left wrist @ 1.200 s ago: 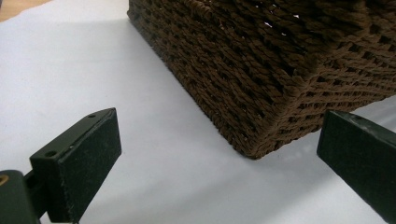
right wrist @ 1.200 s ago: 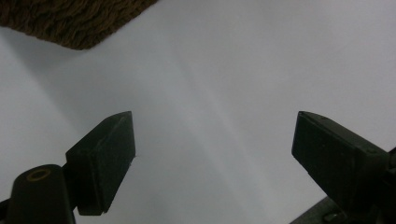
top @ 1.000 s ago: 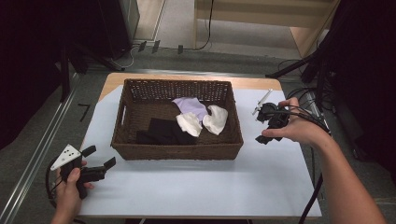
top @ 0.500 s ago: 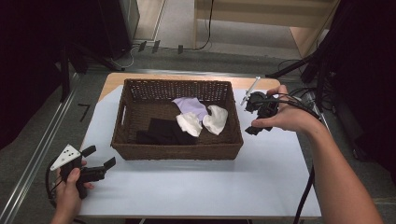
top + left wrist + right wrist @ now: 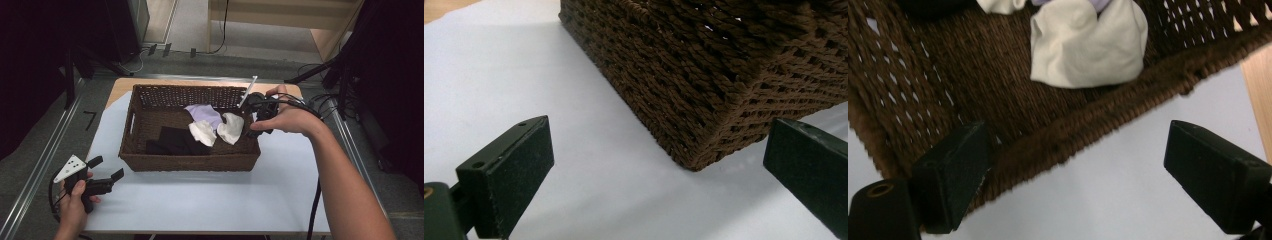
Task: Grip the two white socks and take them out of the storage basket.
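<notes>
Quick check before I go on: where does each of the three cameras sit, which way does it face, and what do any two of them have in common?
High view: above the person's side, facing forward and down on the table; shows both forearms, left gripper, right gripper and basket.
Left gripper view: rides the left gripper, looking level along its open jaws at the basket's outer corner.
Right gripper view: rides the right gripper, looking down over the basket rim at a white cloth.
Shared: high and right gripper views both show that white cloth.

Black cloth point(image 5: 933, 4) cut off above
</notes>
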{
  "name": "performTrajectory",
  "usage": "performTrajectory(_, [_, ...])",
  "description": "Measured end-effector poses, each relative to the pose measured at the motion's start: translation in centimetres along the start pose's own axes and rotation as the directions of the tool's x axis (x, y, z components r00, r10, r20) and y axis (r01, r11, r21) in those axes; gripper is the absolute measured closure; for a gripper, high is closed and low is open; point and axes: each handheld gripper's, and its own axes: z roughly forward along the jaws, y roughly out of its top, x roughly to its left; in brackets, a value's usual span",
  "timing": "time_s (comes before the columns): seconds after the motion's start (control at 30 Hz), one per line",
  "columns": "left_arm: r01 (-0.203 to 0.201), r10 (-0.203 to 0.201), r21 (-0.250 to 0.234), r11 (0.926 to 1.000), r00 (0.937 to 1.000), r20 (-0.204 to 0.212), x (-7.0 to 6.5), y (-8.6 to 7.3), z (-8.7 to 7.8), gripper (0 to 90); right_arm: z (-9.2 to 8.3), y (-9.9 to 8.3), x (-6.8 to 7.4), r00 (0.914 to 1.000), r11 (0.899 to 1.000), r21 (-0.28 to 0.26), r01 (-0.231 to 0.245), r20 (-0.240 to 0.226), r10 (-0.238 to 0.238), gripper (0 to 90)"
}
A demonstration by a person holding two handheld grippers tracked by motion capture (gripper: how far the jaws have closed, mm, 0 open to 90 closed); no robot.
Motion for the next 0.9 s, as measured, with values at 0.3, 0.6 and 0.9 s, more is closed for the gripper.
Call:
performTrajectory(0.3, [0.001, -0.001, -0.001, 1.0000, 1.0000, 0.002, 0.0, 0.0, -0.1, 0.8, 2.0, 2.6, 0.4, 0.9998, 1.000, -0.007, 0.020, -0.003, -0.020, 13.4])
performTrajectory(0.6, [-0.004, 0.004, -0.007, 1.0000, 1.0000, 0.002, 0.0, 0.0, -0.1, 0.8, 4.1, 4.2, 0.4, 0.9996, 1.000, 0.003, 0.019, -0.019, -0.018, 13.5])
performTrajectory(0.9, [-0.005, 0.005, 0.000, 1.0000, 1.0000, 0.000, 0.0, 0.0, -0.1, 0.8, 6.6, 5.2, -0.5, 0.9996, 0.999, 0.024, -0.026, 0.008, 0.026, 21.4])
